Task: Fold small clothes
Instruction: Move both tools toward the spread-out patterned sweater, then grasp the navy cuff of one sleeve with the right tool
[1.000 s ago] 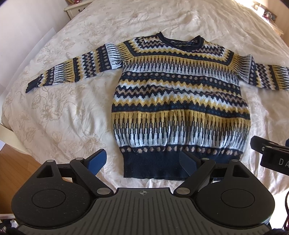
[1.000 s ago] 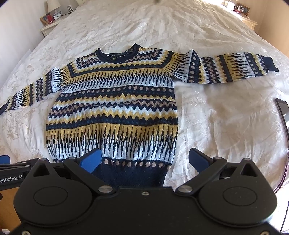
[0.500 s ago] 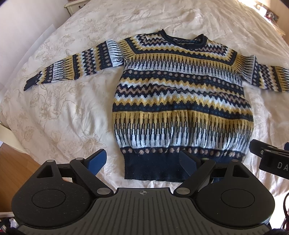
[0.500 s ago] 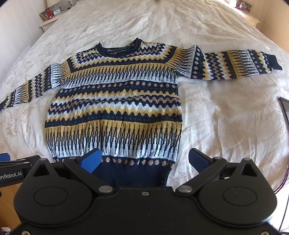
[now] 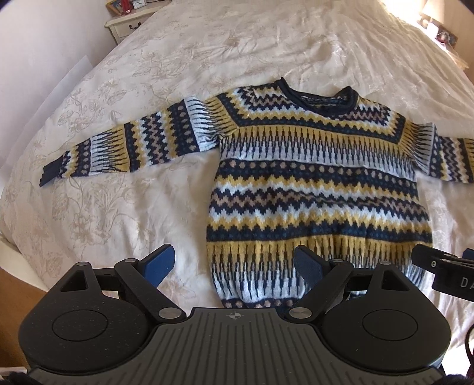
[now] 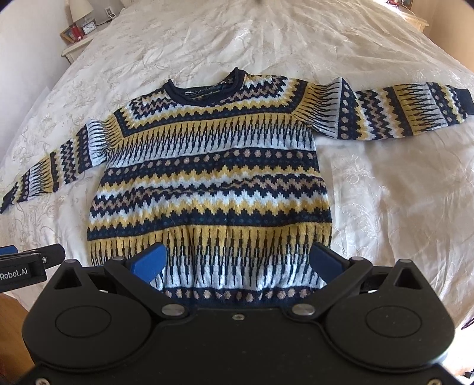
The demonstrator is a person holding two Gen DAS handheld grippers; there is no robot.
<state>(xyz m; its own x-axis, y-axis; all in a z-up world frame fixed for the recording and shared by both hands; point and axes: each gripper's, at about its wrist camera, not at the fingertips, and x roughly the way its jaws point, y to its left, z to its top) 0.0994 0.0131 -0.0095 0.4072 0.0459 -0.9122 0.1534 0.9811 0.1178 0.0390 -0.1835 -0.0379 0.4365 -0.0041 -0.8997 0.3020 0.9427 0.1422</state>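
A knitted sweater [image 5: 320, 189] with navy, yellow, white and tan zigzag bands lies flat, front up, on the bed, both sleeves stretched out sideways; it also shows in the right wrist view [image 6: 213, 183]. My left gripper [image 5: 234, 262] is open and empty, above the sweater's lower left edge. My right gripper [image 6: 237, 260] is open and empty, above the sweater's hem, which it partly hides. The right gripper's side shows in the left wrist view [image 5: 444, 266], and the left gripper's side shows in the right wrist view [image 6: 26, 263].
The cream floral bedspread [image 5: 118, 189] covers the whole bed [image 6: 385, 207]. A bedside table [image 5: 130, 23] stands at the far left, with a clock and a red frame on it [image 6: 80, 29]. Wooden floor [image 5: 17, 296] shows past the bed's near left edge.
Both grippers have moved forward over the bed toward the sweater; the sweater's hem now lies under them. The left gripper has also shifted left. The jaws stay open.
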